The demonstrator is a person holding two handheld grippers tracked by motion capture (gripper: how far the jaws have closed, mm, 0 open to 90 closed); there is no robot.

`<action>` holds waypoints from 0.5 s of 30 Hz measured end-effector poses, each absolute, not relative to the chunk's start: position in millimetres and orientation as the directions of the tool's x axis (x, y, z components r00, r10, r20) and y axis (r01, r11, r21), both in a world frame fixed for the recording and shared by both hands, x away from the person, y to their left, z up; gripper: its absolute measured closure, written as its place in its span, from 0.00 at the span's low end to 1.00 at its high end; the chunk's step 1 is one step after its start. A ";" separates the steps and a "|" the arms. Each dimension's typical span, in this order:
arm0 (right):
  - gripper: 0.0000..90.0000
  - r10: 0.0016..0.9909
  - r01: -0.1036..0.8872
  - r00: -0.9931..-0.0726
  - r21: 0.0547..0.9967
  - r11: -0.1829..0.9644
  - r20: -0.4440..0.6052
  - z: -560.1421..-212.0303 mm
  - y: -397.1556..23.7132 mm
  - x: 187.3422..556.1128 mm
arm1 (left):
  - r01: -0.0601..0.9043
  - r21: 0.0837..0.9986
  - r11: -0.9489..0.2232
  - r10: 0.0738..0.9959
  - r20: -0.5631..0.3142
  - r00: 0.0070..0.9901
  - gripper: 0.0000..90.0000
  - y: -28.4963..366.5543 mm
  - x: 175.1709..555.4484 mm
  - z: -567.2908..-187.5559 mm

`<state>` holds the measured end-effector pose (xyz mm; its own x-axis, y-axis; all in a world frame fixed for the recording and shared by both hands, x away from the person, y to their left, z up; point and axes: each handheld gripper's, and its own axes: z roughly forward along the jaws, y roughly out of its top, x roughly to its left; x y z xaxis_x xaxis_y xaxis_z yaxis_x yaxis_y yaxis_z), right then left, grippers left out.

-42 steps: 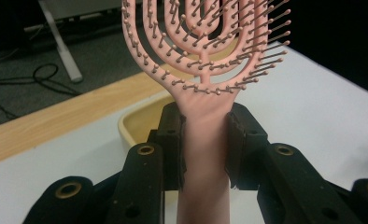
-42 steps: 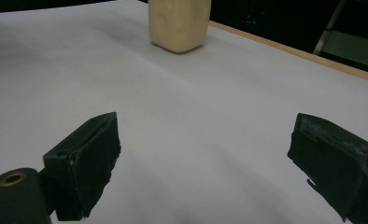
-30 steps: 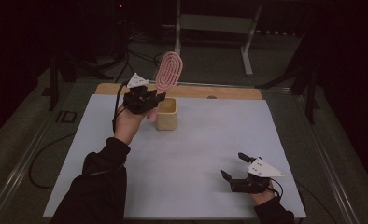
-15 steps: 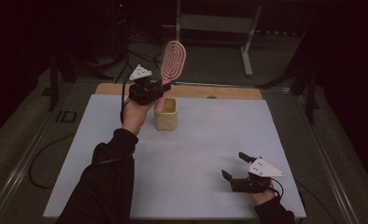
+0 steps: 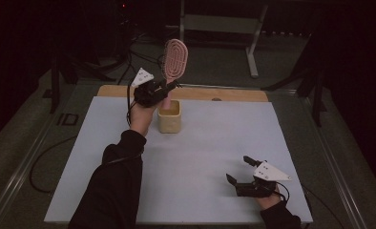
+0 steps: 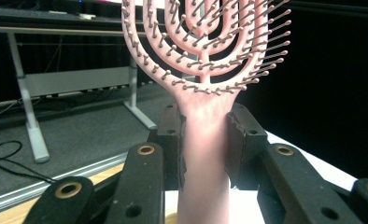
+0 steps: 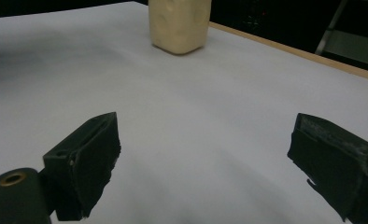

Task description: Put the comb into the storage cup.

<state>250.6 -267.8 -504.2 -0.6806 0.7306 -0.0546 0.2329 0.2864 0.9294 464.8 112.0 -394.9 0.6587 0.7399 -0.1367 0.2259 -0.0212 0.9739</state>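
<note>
1. Currently gripping a pink hairbrush (image 6: 204,93) by its handle with the left gripper (image 5: 158,89), jaws closed tight on both sides just under the bristled head.
2. Holding the brush upright, handle end dipping into or just above the cream cup (image 5: 169,117) directly below the jaws; hard to tell which.
3. Resting the right gripper (image 5: 243,171) on the white table (image 5: 200,157) well apart from the cup, jaws spread wide, gripping nothing.
4. Risking a tipped cup: dragging the handle sideways against the rim would likely topple it, with nothing steadying it.
5. Possibly slipping too, given a smooth handle pinched only near its top.
</note>
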 end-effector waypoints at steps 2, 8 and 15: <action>0.10 0.730 0.233 -0.682 0.930 0.285 -0.053 -504.2 -267.9 250.6 | 0.228 0.973 -0.022 0.750 -0.135 0.647 0.78 111.9 466.6 -398.9; 0.10 0.729 0.235 -0.682 0.929 0.287 -0.053 -504.6 -268.0 250.8 | 0.227 0.974 0.018 0.748 -0.163 0.643 0.78 112.0 470.8 -410.8; 0.10 0.728 0.231 -0.684 0.931 0.284 -0.052 -504.6 -268.7 251.1 | 0.199 0.980 0.028 0.757 -0.151 0.636 0.78 110.4 472.1 -420.7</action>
